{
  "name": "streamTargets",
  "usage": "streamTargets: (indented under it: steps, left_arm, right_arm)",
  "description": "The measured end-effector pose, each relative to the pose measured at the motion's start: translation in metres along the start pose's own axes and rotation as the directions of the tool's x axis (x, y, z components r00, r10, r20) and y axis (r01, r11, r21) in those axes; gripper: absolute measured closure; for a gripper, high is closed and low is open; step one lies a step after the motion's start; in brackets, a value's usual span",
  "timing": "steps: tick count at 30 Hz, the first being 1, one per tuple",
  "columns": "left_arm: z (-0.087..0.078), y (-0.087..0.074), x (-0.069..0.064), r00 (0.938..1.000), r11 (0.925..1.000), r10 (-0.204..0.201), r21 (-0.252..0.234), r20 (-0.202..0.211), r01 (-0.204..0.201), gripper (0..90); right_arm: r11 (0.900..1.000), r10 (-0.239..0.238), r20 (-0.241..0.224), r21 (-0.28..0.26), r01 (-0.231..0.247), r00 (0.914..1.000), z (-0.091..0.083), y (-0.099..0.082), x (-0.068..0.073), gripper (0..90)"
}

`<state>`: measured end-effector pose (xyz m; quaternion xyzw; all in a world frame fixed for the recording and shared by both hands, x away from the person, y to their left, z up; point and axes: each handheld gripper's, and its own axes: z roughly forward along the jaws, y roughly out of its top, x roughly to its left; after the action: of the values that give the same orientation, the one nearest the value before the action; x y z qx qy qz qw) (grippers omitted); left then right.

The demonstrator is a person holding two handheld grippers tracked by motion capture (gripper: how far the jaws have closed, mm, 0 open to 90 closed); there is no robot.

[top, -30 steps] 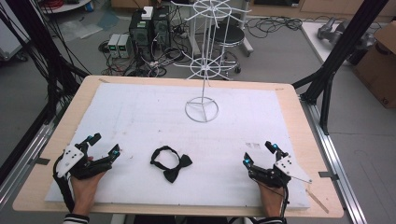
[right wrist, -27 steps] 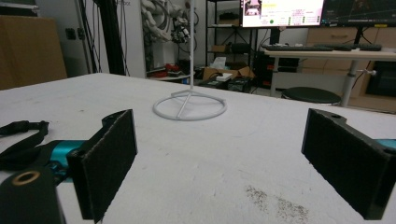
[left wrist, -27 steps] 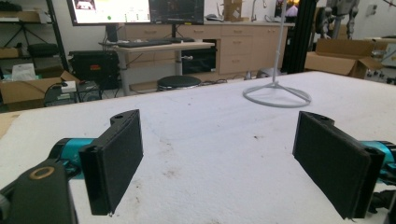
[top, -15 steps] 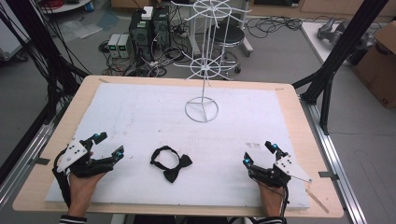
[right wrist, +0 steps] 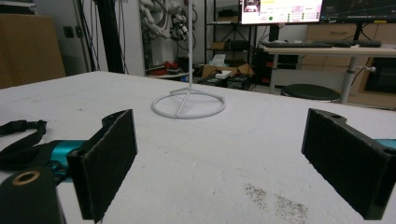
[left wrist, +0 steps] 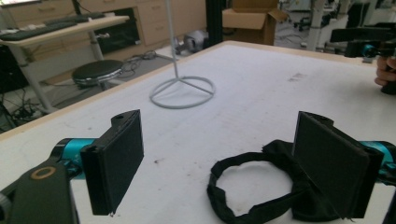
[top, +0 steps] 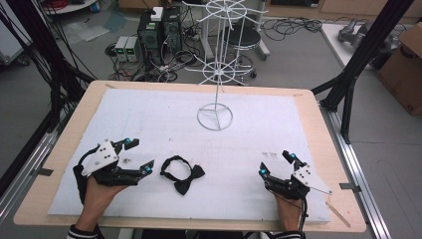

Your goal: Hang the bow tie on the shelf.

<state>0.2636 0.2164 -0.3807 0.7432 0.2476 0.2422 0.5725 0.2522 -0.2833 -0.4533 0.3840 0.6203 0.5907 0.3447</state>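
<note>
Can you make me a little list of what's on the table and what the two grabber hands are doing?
table cover: white sheet on a wooden table
bow tie: black bow tie lying flat near the front, strap curled in a loop
stand: white wire stand, ring base on the sheet toward the far side
left gripper: left gripper open, right beside the bow tie, aimed at it, not holding it
right gripper: right gripper open, resting on the sheet, away from the bow tie
mark: small grey smudge near the right gripper
</note>
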Motion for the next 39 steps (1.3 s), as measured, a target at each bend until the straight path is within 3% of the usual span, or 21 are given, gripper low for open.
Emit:
streamTargets:
  steps: [3, 4, 6, 11, 12, 13, 14, 15, 16, 17, 18, 20, 25, 28, 32, 33, 34, 36, 37, 38, 39]
  left_arm:
    - [0.006, 0.006, -0.005, 0.9994, 0.9994, -0.016, 0.032, 0.029, 0.016, 18.2]
    - [0.013, 0.011, -0.011, 0.9988, 0.9966, -0.019, 0.081, 0.046, 0.016, 18.2]
    - [0.019, 0.015, -0.016, 0.9978, 0.994, -0.01, 0.11, 0.065, 0.002, 18.1]
    - [0.032, 0.02, -0.027, 0.9955, 0.9891, 0.001, 0.147, 0.095, -0.015, 18.2]
    - [0.041, 0.021, -0.032, 0.9947, 0.9818, 0.006, 0.188, 0.103, -0.025, 18.2]
    - [0.041, 0.021, -0.032, 0.9947, 0.9818, 0.006, 0.188, 0.103, -0.025, 18.2]
    - [0.047, 0.02, -0.036, 0.9931, 0.9732, 0.013, 0.226, 0.117, -0.039, 18.3]
    - [0.047, 0.02, -0.036, 0.9931, 0.9732, 0.013, 0.226, 0.117, -0.039, 18.3]
    - [0.053, 0.02, -0.04, 0.991, 0.9611, 0.02, 0.27, 0.132, -0.056, 18.3]
    - [0.053, 0.02, -0.04, 0.991, 0.9611, 0.02, 0.27, 0.132, -0.056, 18.3]
    - [0.058, 0.02, -0.042, 0.989, 0.9517, 0.024, 0.3, 0.146, -0.068, 18.3]
    - [0.063, 0.019, -0.046, 0.9869, 0.9416, 0.028, 0.327, 0.159, -0.079, 18.5]
    - [0.069, 0.019, -0.05, 0.9848, 0.9351, 0.026, 0.344, 0.172, -0.085, 22.7]
    - [0.074, 0.018, -0.053, 0.9825, 0.9254, 0.028, 0.367, 0.184, -0.095, 24.3]
    - [0.082, 0.016, -0.059, 0.982, 0.8923, 0.1, 0.422, 0.16, -0.159, 26.2]
    - [0.082, 0.016, -0.059, 0.982, 0.8923, 0.1, 0.422, 0.16, -0.159, 26.3]
    - [0.085, 0.014, -0.061, 0.9797, 0.8778, 0.119, 0.444, 0.161, -0.179, 26.3]
    - [0.089, 0.013, -0.063, 0.9789, 0.8679, 0.114, 0.462, 0.17, -0.181, 27.0]
    - [0.089, 0.013, -0.063, 0.9789, 0.8679, 0.114, 0.462, 0.17, -0.181, 27.4]
    - [0.092, 0.012, -0.063, 0.977, 0.8597, 0.107, 0.476, 0.185, -0.184, 28.0]
    - [0.092, 0.012, -0.063, 0.977, 0.8597, 0.107, 0.476, 0.185, -0.184, 28.8]
  right_arm:
    - [1.0, -0.001, 0.0, 0.0, 0.001, 1.0, 0.0, 0.0, 0.0, 9.5]
    - [1.0, -0.003, 0.001, 0.0, 0.003, 1.0, 0.0, 0.0, 0.0, 9.5]
    - [1.0, -0.002, 0.001, 0.0, 0.002, 1.0, 0.0, 0.0, 0.0, 9.5]
    - [1.0, -0.001, 0.001, 0.001, 0.001, 1.0, 0.0, 0.0, 0.0, 9.5]
    - [1.0, 0.0, 0.001, 0.0, 0.0, 1.0, 0.0, 0.0, 0.0, 9.5]
    - [1.0, -0.001, 0.001, 0.0, 0.001, 1.0, 0.0, 0.0, 0.0, 9.5]
    - [1.0, 0.0, 0.001, 0.0, 0.0, 1.0, 0.0, 0.0, 0.0, 9.5]
    - [1.0, -0.002, 0.0, -0.002, 0.002, 1.0, 0.0, 0.0, 0.0, 9.4]
    - [1.0, -0.001, 0.001, -0.002, 0.001, 1.0, 0.0, 0.0, 0.0, 9.4]
    - [1.0, -0.001, 0.001, -0.002, 0.001, 1.0, 0.0, 0.0, 0.0, 9.4]
    - [1.0, 0.0, -0.001, -0.002, 0.0, 1.0, 0.0, 0.0, -0.001, 9.5]
    - [1.0, -0.001, 0.0, -0.002, 0.001, 1.0, 0.0, 0.0, -0.001, 9.5]
    - [1.0, 0.0, -0.001, -0.003, 0.0, 1.0, 0.0, 0.0, -0.001, 9.5]
    - [1.0, -0.002, 0.001, -0.006, 0.002, 1.0, 0.0, 0.0, -0.001, 9.4]
    - [1.0, 0.0, 0.0, -0.003, 0.0, 1.0, 0.0, 0.0, -0.001, 9.5]
    - [1.0, 0.0, 0.0, -0.003, 0.0, 1.0, 0.0, 0.0, -0.001, 9.5]
    - [1.0, 0.005, 0.001, 0.0, -0.005, 1.0, 0.0, 0.0, -0.001, 9.5]
    - [1.0, 0.006, 0.002, 0.001, -0.006, 1.0, 0.001, 0.0, -0.001, 9.5]
    - [1.0, 0.007, 0.002, 0.003, -0.007, 1.0, 0.001, 0.0, -0.001, 9.5]
    - [1.0, 0.006, 0.002, 0.005, -0.006, 1.0, 0.001, 0.0, 0.0, 9.5]
    - [1.0, 0.006, 0.002, 0.005, -0.006, 1.0, 0.001, 0.0, 0.0, 9.5]
